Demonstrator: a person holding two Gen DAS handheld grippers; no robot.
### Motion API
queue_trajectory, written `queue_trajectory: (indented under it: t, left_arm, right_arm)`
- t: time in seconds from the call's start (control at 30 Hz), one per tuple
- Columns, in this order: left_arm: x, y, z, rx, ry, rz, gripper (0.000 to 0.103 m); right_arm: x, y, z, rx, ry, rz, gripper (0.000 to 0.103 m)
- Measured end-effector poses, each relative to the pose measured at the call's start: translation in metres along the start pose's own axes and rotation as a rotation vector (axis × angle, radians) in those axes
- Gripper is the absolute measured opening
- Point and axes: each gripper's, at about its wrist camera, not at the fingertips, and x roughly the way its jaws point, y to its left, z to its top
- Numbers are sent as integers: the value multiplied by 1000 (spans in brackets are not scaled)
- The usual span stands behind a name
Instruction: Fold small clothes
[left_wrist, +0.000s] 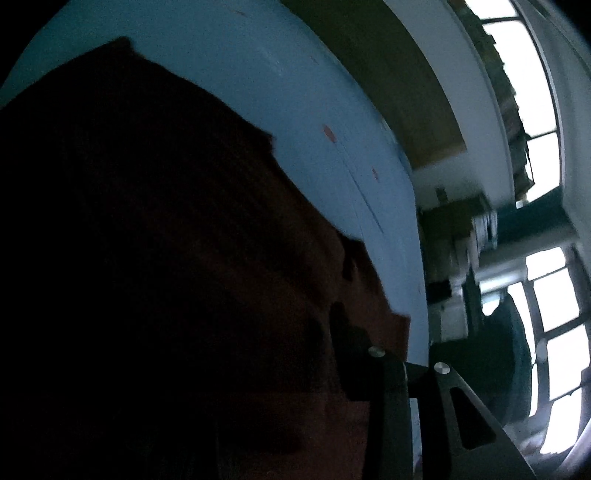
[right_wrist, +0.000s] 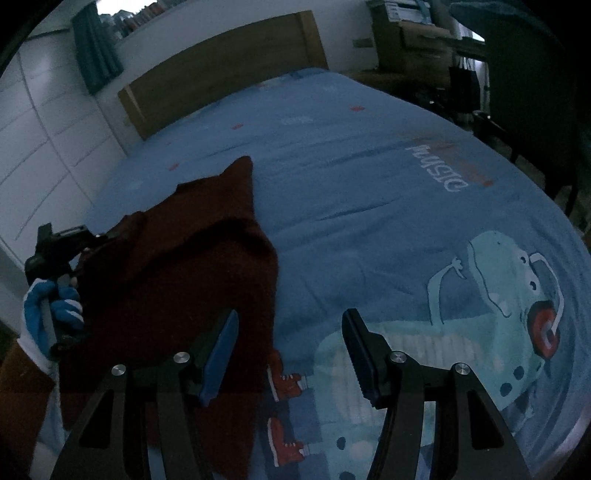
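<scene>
The right gripper (right_wrist: 291, 354) is closest to the camera. Its two black fingers (right_wrist: 360, 354) stand spread wide apart, and nothing is between them. One finger has a blue pad on its inner side. That left finger hangs over the edge of a dark red sweater (right_wrist: 177, 280). The other finger hangs over the blue bed cover (right_wrist: 332, 166).

The sweater lies on the left part of the bed. It is bunched up and partly folded over itself. One pointed corner sticks out toward the head of the bed.

At the far left edge of the sweater is the left gripper (right_wrist: 88, 240). A hand in a blue and white glove (right_wrist: 55, 306) holds its handle. Its tip is right at the sweater's edge. In the left wrist view the sweater (left_wrist: 166, 258) fills most of the picture and is very dark. Only the bases of the left gripper's fingers (left_wrist: 391, 373) show there, with a small gap between them, so I cannot tell if they pinch the cloth.

The bed cover has a green cartoon animal (right_wrist: 509, 295) with red headphones, small red boots (right_wrist: 286, 384) and a word printed in white. Behind the bed is a wooden headboard (right_wrist: 221, 70). White cupboards (right_wrist: 48, 147) stand on the left. A green curtain (right_wrist: 96, 48) hangs by a window.
</scene>
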Motion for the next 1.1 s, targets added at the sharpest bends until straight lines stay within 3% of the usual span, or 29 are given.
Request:
queue_trajectory:
  t: [0.1,0.13,0.17,0.47,0.5,0.63,0.8,0.97,1.1]
  left_arm:
    - [2,4,4,-29,-15,6,25]
    - [3,4,3,-29,-14,5,14]
    - [6,2,2,-27,-5,1,11]
    - [29,-47,-39,132,104,-43,9]
    - [34,-52,-45,145,121,-35,10]
    - [44,-67,-67,210,183,-8,32]
    - [45,-82,-86,289,227,-23,35]
    - [21,-92,-84,359,152,-47,41]
    - [7,-76,-80,355,96,7,43]
  right_arm:
    - [0,-1,-1,-1,3,2,61]
    - [0,-2,-2,-2,4,1,61]
    - [0,-2,-2,-2,5,0,61]
    - [-1,-11,-2,13,4,-7,61]
    - [-1,-11,-2,13,4,-7,61]
    - [-1,-14,-3,15,7,-8,61]
    - [-3,-15,-2,15,8,-11,61]
    - [-6,-16,1,17,-2,-11,61]
    - [-4,-17,2,19,-4,-9,61]
